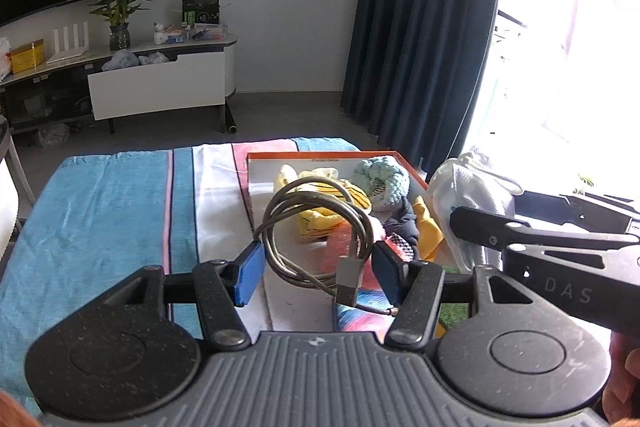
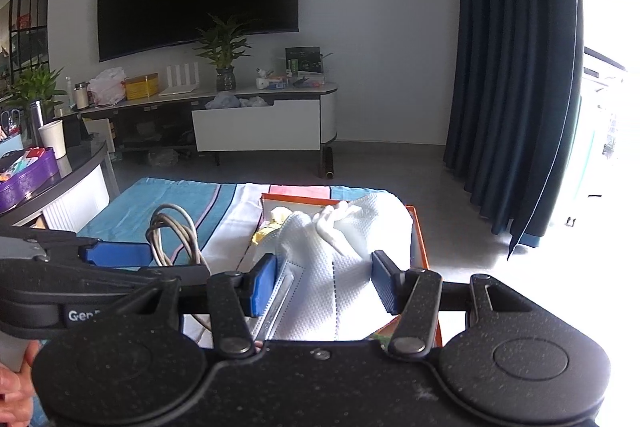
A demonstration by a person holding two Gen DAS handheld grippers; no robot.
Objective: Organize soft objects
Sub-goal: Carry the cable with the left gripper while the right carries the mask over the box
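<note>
My left gripper (image 1: 320, 261) is shut on a coiled grey USB cable (image 1: 280, 203), held between its blue pads above the near end of an orange-rimmed box (image 1: 320, 155). Inside the box lie a yellow cloth (image 1: 316, 223), a light-blue knitted piece (image 1: 384, 179) and a dark garment (image 1: 404, 223). My right gripper (image 2: 328, 275) is shut on a white face mask (image 2: 320, 251), which hangs over the box's (image 2: 418, 227) right side. The two grippers are side by side; the cable (image 2: 172, 231) shows at the left of the right wrist view.
The box sits on a blue, white and pink striped cloth (image 1: 120, 195) covering a low table. A round side table (image 2: 80, 163) with a purple tray and a cup stands at the left. Beyond are grey floor, a TV cabinet (image 1: 156, 87) and a dark curtain (image 1: 420, 27).
</note>
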